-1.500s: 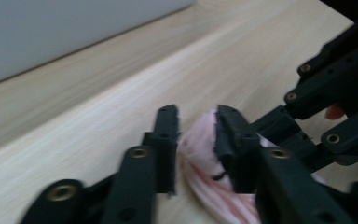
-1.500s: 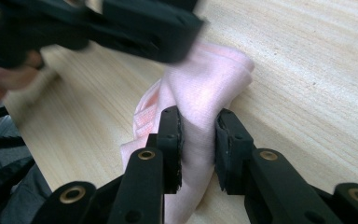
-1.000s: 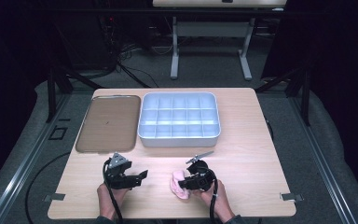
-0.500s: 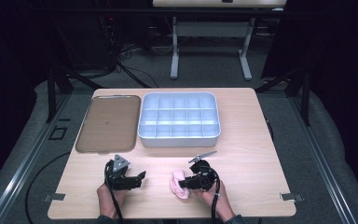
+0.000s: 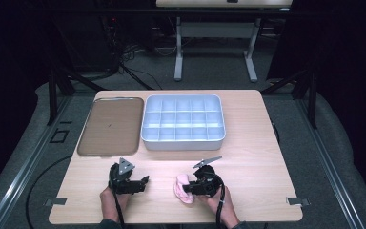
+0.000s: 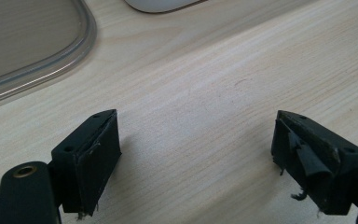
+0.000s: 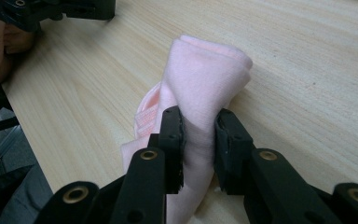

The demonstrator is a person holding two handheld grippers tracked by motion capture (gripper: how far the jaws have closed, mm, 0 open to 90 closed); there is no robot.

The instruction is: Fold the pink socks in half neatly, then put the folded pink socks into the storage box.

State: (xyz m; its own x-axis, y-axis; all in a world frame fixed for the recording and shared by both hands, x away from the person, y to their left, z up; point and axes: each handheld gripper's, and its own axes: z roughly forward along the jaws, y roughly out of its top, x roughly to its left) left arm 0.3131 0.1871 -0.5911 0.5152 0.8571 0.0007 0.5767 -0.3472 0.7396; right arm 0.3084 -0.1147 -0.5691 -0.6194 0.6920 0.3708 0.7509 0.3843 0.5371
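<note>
Item: pink cloth [image 7: 205, 88], soft, folded over on itself, lying on the near edge of the wooden table [image 5: 257, 143], in front of the person and well apart from the grey compartment box [image 5: 183, 121] and the brown tray [image 5: 109, 126] farther back. Right gripper [image 7: 199, 140]: jaws clenched on a bunched fold of the cloth, the fabric pinched between the pads and bulging above them; the rest of the cloth trails down onto the table. Left gripper [image 6: 196, 154]: jaws spread wide with nothing between them, only bare wood beneath, and it sits just left of the cloth without touching it. Change against the two earlier high views: small. The right gripper [image 5: 201, 183] stays on the cloth at the same spot of the table; the left gripper [image 5: 129, 181] has shifted slightly, its nose now turned a little more toward the cloth. Box and tray unmoved. Judgement: the grasp on the cloth looks settled and the work is at its start; the free left gripper seems placed to take a second hold, whether for lifting, unfolding or folding cannot be told.
</note>
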